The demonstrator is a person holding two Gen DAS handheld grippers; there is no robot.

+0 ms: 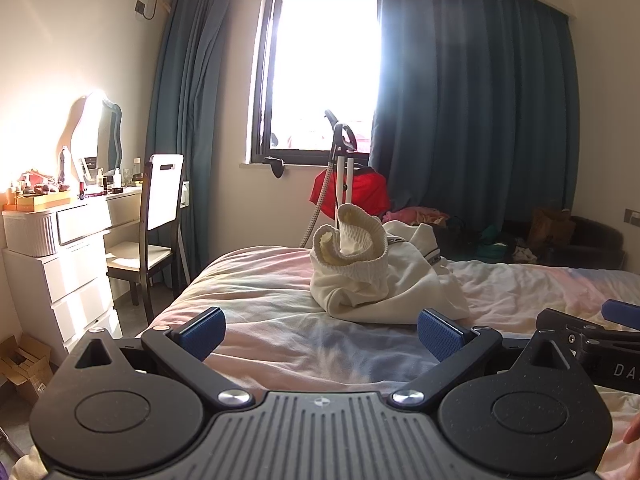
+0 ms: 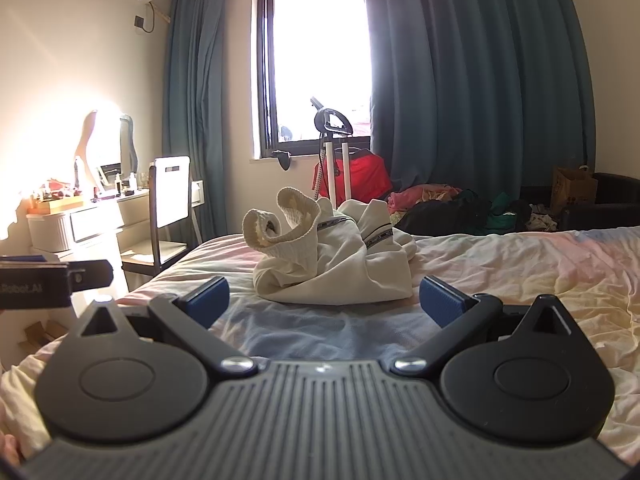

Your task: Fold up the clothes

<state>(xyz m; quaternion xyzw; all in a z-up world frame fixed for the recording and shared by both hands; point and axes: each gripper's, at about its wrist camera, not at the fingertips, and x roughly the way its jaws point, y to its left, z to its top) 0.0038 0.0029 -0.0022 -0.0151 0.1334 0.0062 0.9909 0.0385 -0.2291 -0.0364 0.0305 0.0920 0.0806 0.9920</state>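
Both blue-padded tools hang low in frame with jaws spread wide and empty, the left gripper (image 1: pixel 319 330) and right gripper (image 2: pixel 324 300) side by side, apparently readied for a first grasp. Centre frame, a crumpled cream garment (image 2: pixel 336 258) sits unfolded on the bed (image 2: pixel 520 272)

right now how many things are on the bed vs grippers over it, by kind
cream garment, crumpled on the bed: 1
open gripper: 2, left gripper and right gripper
total: 3
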